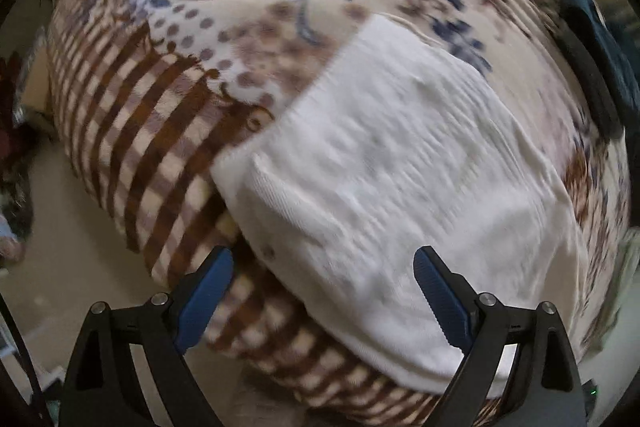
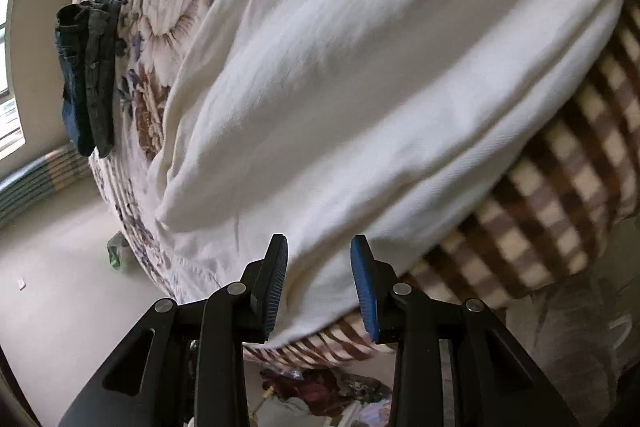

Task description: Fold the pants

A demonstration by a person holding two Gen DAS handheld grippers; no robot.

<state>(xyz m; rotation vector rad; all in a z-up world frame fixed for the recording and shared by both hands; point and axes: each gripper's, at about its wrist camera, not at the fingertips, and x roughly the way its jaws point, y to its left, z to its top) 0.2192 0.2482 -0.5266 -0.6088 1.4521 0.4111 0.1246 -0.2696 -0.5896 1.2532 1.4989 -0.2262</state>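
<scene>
White pants lie folded on a bed with a flowered and brown-checked blanket. A metal button shows near their near-left corner. My left gripper is wide open and empty, just above the pants' near edge. In the right wrist view the same white pants fill the frame. My right gripper is open with a narrower gap, hovering over the pants' near edge, holding nothing.
A stack of dark folded jeans lies on the bed near its far edge, also seen at the right in the left wrist view. Beige floor surrounds the bed, with scattered clothes below.
</scene>
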